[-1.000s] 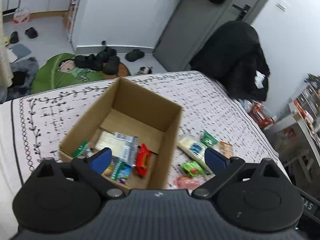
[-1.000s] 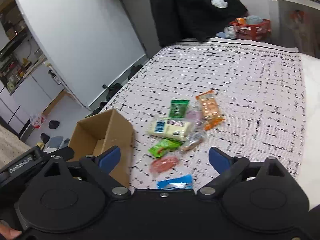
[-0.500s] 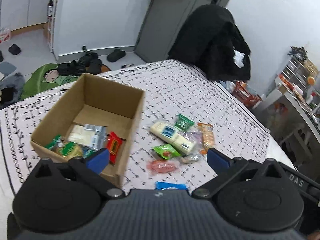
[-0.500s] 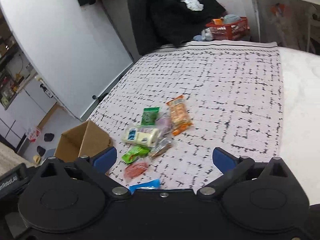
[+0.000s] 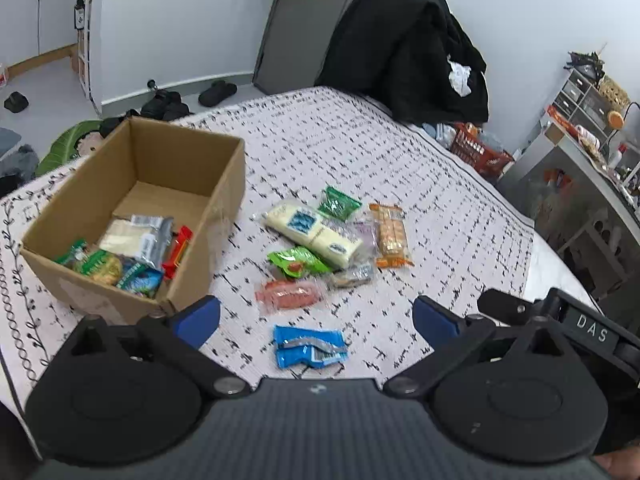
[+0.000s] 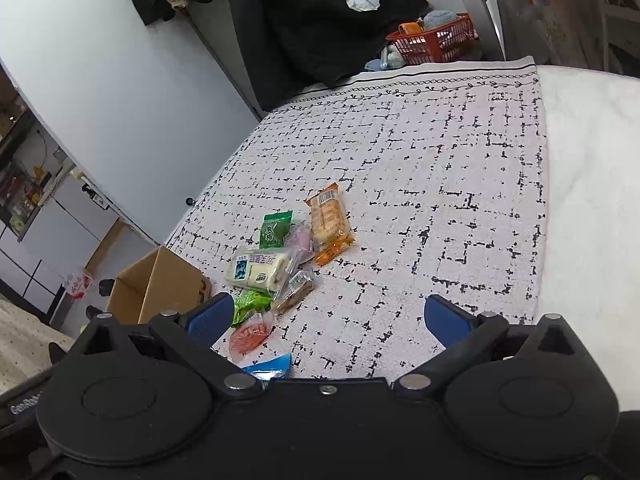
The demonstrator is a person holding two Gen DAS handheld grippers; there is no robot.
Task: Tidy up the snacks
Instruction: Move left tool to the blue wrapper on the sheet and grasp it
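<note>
Because loose packets lay beside the half-filled box (image 5: 136, 216), you held both grippers spread and empty, the left gripper (image 5: 316, 318) poised above the blue packet (image 5: 310, 346).

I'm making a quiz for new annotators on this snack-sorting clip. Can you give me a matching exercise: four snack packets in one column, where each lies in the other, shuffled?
Column 1
1. blue packet
2. red packet
3. orange cracker packet
4. dark green packet

Column 2
A. inside the cardboard box
B. on the bedspread, nearest the left gripper
C. far end of the pile, beside the long cream packet
D. the pile's right edge in the left wrist view

Pairs: 1-B, 2-A, 3-D, 4-C
</note>
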